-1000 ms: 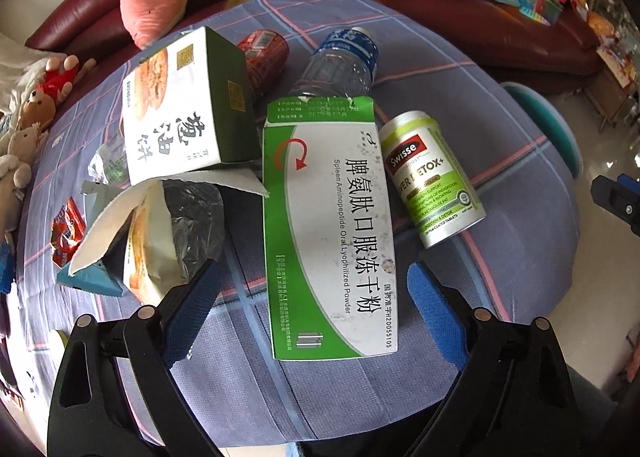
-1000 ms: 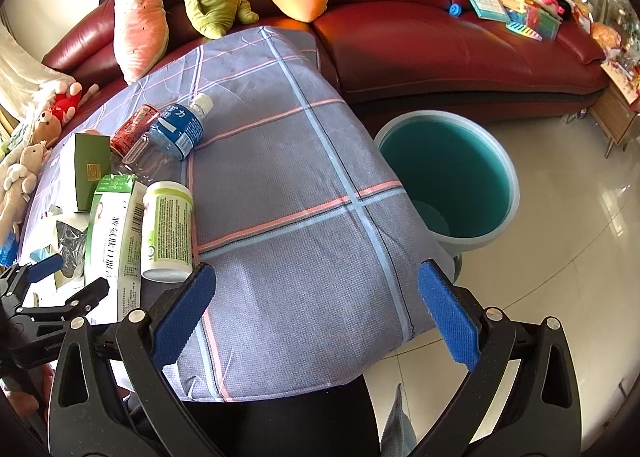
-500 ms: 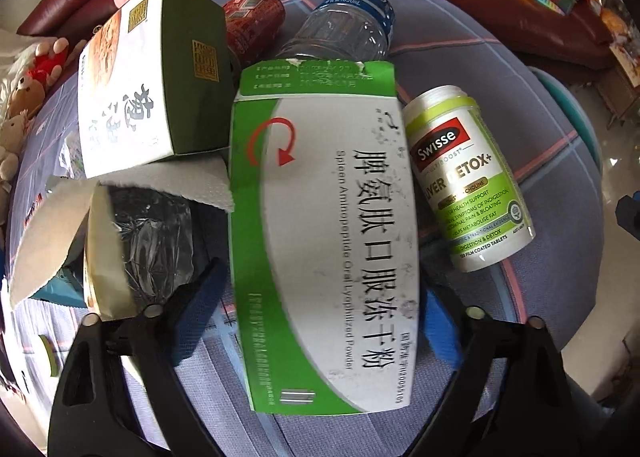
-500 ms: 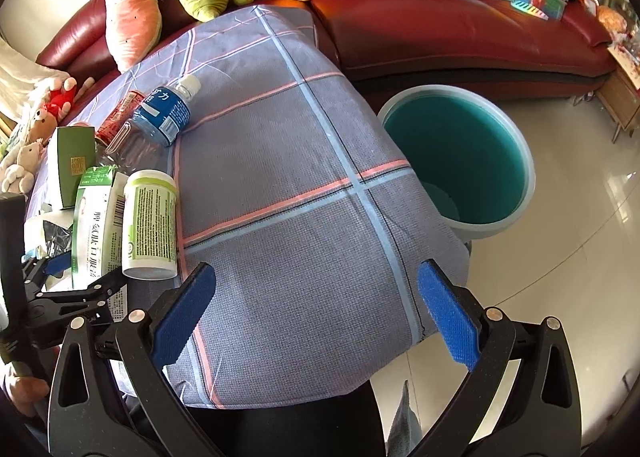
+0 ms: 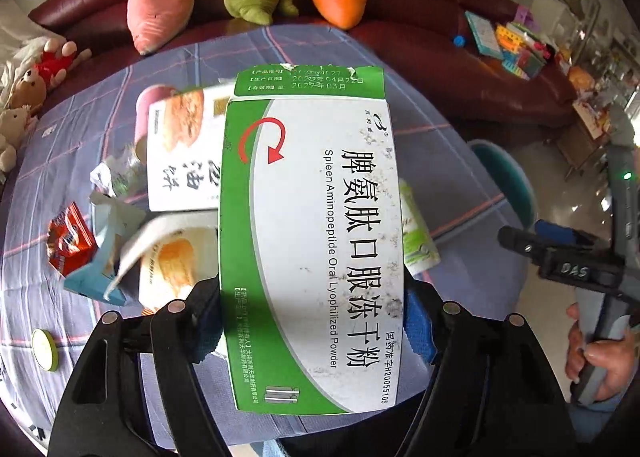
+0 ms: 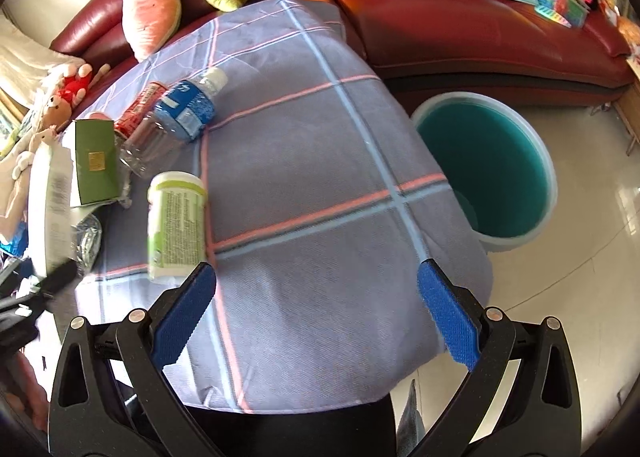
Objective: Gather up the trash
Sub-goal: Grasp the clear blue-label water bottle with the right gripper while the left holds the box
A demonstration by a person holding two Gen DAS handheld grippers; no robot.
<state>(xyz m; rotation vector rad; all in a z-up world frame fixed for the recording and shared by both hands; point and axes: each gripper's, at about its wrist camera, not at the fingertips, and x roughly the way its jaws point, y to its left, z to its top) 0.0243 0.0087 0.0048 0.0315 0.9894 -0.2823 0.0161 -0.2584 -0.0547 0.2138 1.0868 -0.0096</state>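
My left gripper (image 5: pixel 312 321) is shut on a green-and-white medicine box (image 5: pixel 312 241) and holds it lifted above the table; the box fills the middle of the left wrist view. It shows edge-on at the far left of the right wrist view (image 6: pixel 50 209). My right gripper (image 6: pixel 316 317) is open and empty over the near edge of the table. A green-labelled pill bottle (image 6: pixel 176 225) lies just left of its left finger. A clear water bottle (image 6: pixel 176 121) and a red can (image 6: pixel 138 109) lie further back. The teal trash bin (image 6: pixel 488 173) stands on the floor to the right.
A white-and-green biscuit box (image 5: pixel 180 153), a torn open carton (image 5: pixel 160 249), a red wrapper (image 5: pixel 68 241) and a green lid (image 5: pixel 44 349) lie on the purple checked tablecloth (image 6: pixel 320 137). A red sofa (image 6: pixel 480 17) with plush toys is behind.
My left gripper closed on the medicine box and lifted it off the table. My right gripper moved slightly left, toward the pill bottle, and stayed open.
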